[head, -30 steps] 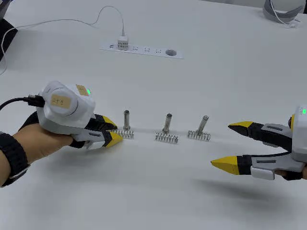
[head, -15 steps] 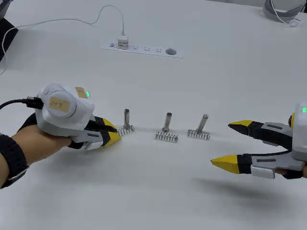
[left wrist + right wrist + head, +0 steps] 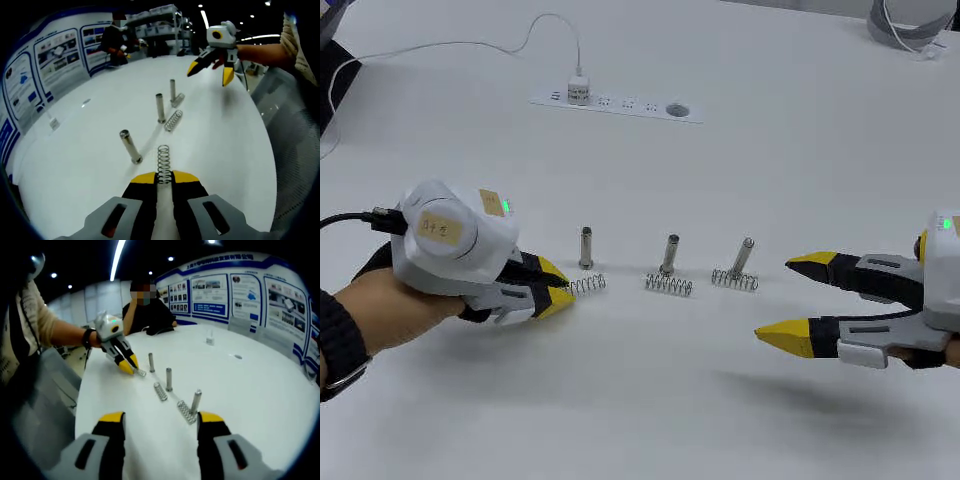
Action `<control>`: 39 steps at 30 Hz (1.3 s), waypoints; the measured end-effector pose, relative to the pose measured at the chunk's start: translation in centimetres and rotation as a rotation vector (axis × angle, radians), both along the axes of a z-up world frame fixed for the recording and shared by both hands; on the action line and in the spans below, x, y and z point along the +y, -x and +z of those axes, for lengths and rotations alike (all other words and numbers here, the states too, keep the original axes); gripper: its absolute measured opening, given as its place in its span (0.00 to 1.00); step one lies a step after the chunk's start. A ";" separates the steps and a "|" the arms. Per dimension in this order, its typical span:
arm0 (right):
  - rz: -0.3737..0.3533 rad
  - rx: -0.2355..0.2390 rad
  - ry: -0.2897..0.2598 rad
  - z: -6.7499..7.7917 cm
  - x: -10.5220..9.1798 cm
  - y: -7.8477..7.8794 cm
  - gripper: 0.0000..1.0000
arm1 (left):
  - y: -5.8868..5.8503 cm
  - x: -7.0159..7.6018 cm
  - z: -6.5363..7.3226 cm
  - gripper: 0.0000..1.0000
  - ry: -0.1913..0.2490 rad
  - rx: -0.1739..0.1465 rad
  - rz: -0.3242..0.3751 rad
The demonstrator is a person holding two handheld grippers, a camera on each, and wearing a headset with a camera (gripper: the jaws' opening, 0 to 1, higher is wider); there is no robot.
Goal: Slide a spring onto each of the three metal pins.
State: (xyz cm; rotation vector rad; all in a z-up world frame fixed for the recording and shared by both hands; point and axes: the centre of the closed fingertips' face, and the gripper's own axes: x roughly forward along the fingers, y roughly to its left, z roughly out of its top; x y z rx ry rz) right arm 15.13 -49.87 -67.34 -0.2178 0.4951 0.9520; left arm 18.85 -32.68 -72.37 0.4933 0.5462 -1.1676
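**Head view.** The left gripper [image 3: 558, 291] has its jaws closed on one end of the first spring [image 3: 586, 285]. This spring extends to the right, just in front of the base of the left pin [image 3: 586, 247]. The middle pin [image 3: 670, 254] and the right pin [image 3: 743, 257] stand on the desk [image 3: 640, 400]. The second spring [image 3: 668, 286] and the third spring [image 3: 734, 281] lie at their feet. The right gripper [image 3: 792, 300] is spread wide and holds nothing, to the right of the right pin.

**Left gripper view.** The first spring [image 3: 163, 159] projects forward from between the closed yellow tips, beside the left pin [image 3: 130, 146].

**Right gripper view.** The jaws stand far apart and empty. The third spring [image 3: 186, 411] lies nearest, touching the base of the right pin [image 3: 196, 401].
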 end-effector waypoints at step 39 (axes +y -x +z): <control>0.444 -0.014 0.080 0.2 11.1 0.0 0.26 | 3.8 -4.5 4.4 0.10 0.145 -0.064 -0.158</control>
